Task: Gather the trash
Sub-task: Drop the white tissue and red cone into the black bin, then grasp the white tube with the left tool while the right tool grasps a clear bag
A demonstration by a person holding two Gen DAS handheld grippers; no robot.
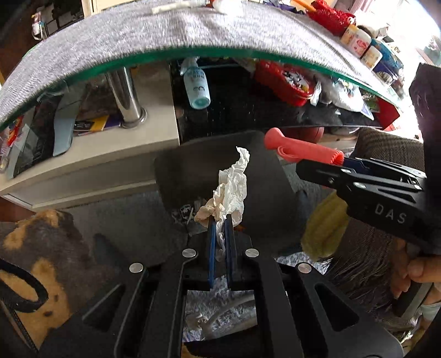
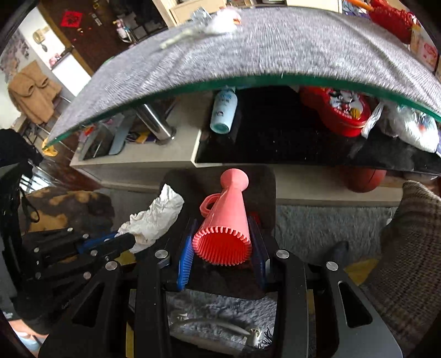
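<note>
My left gripper (image 1: 220, 217) is shut on a crumpled white tissue (image 1: 233, 187) and holds it over a black trash bin (image 1: 176, 176) on the floor. My right gripper (image 2: 223, 234) is shut on a pink plastic horn (image 2: 226, 217), its ribbed wide end toward the camera, also above the bin (image 2: 264, 187). The tissue (image 2: 157, 217) and left gripper (image 2: 124, 242) show at the left of the right wrist view. The horn (image 1: 303, 148) and right gripper (image 1: 341, 165) show at the right of the left wrist view. More white scraps (image 2: 209, 24) lie on the grey tabletop.
A glass table with a grey cloth (image 1: 165, 41) arches overhead. Its lower shelf holds a light blue bottle (image 1: 197, 88) and a red tin (image 1: 286, 82). A brown-and-black plush (image 1: 41, 242) lies left, a plaid cushion (image 2: 408, 247) right, grey rug (image 2: 317, 225) below.
</note>
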